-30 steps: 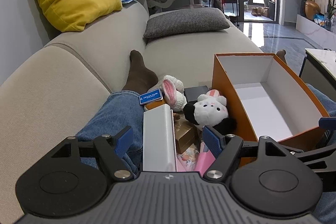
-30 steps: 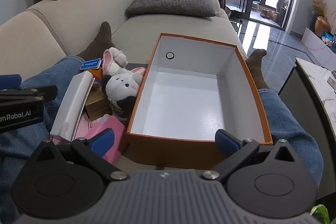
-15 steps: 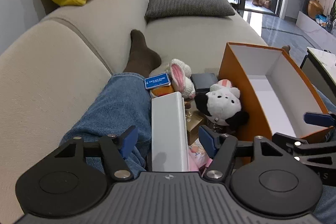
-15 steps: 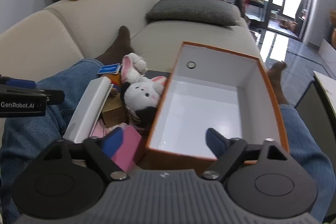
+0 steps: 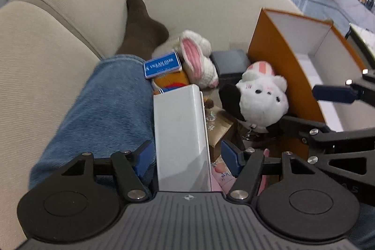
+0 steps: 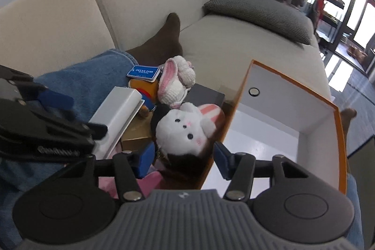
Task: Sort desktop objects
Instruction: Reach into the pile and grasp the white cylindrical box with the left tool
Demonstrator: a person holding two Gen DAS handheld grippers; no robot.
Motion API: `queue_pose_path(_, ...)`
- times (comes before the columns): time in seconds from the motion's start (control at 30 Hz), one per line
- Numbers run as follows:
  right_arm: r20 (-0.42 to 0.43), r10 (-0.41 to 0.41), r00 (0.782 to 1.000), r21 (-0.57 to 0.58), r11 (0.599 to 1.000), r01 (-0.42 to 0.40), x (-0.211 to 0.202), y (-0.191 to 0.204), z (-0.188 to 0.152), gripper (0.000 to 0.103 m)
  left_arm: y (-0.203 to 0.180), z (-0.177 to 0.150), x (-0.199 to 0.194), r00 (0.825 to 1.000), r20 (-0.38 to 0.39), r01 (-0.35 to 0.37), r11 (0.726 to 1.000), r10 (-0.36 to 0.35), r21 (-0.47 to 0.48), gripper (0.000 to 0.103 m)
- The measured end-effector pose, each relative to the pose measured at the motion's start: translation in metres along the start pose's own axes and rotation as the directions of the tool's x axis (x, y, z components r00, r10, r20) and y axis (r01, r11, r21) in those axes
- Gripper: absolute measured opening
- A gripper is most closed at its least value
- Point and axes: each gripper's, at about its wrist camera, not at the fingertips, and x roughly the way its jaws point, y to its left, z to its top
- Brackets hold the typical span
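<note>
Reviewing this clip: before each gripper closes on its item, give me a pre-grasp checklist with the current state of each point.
1. Left gripper straddles white box: ok.
2. Left pads pressing the box: not ok, gap on one side.
3. Right gripper, jaws just closing, straddles white plush: ok.
4. Right pads gripping plush: cannot tell.
5. Orange box open and empty: ok.
6. Grippers clear of each other: cannot tell.

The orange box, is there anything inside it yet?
Empty. The orange box shows only its bare white floor and walls; the toys lie outside, beside it.
</note>
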Motion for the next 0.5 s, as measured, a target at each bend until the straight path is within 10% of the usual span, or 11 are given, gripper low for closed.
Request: queue_pose_path(0.5,-0.044,0.042,0.998,-0.106,0.993,-0.046,0.040,-0.004,0.015,0.053,-0.015,0.002,0.051,0.992,-0.105,-0.058,0.993,0.068,0.099,0.080)
